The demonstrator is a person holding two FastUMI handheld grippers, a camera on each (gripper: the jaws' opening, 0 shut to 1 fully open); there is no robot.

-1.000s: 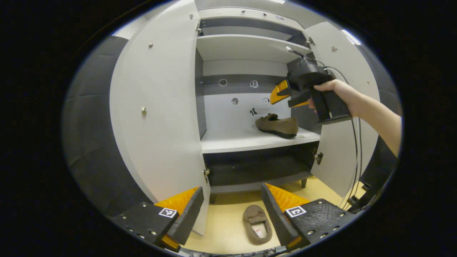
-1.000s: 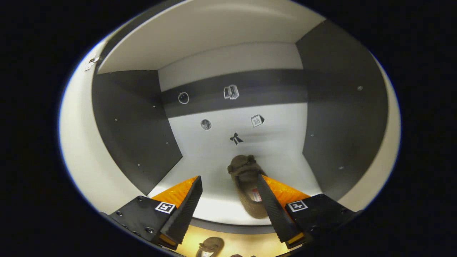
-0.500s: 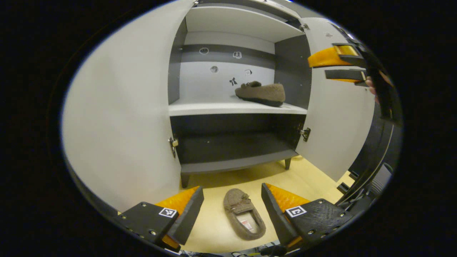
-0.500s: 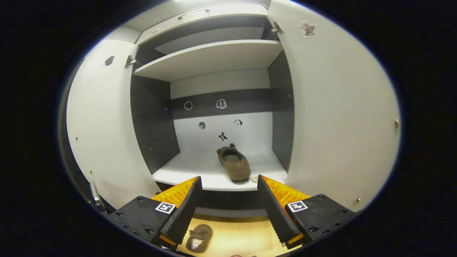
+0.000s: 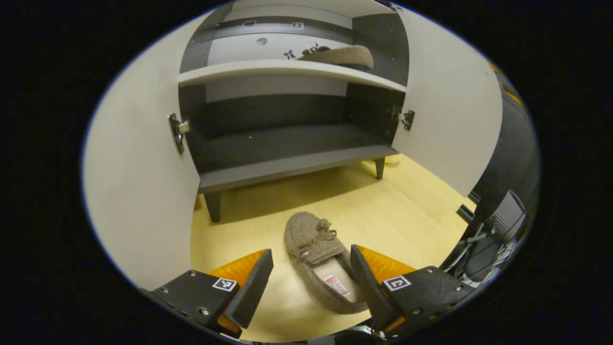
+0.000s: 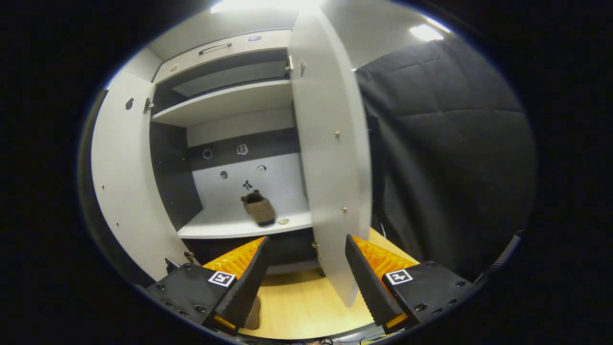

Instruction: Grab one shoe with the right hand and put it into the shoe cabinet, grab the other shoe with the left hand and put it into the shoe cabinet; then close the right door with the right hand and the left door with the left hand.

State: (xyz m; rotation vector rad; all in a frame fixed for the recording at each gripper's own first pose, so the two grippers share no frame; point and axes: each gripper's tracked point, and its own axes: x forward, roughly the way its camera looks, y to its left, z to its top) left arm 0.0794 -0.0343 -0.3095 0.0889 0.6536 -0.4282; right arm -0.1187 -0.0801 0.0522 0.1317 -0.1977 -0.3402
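While the left gripper (image 5: pixel 311 282) hangs low over the yellow wood floor (image 5: pixel 407 215), its jaws stand wide apart with nothing gripped, and the brown slipper on the floor (image 5: pixel 318 261) lies in the gap between them. That slipper sits closer to the right-hand finger, whose inner edge covers part of its heel side; whether the two touch cannot be told. Its long axis runs from the jaws forward, leaning a little to the left, with the bow-trimmed toe pointing away toward the shoe cabinet (image 5: pixel 287 163) and the open heel end nearest the camera, lining and a small label showing inside.

Ahead of and above these jaws, the slipper on the shelf (image 5: pixel 342 56) rests on the white middle shelf, mostly cut off by the shelf edge, so only its upper side shows.

From the right gripper view, the right gripper (image 6: pixel 306 282) is also spread wide and empty. The shelved slipper (image 6: pixel 259 209) lies well beyond the jaws, left of centre, lengthwise into the cabinet. Just ahead of the gap stands the open right door (image 6: pixel 330 158), edge-on. A sliver of the floor slipper peeks past the left-hand finger, largely hidden.
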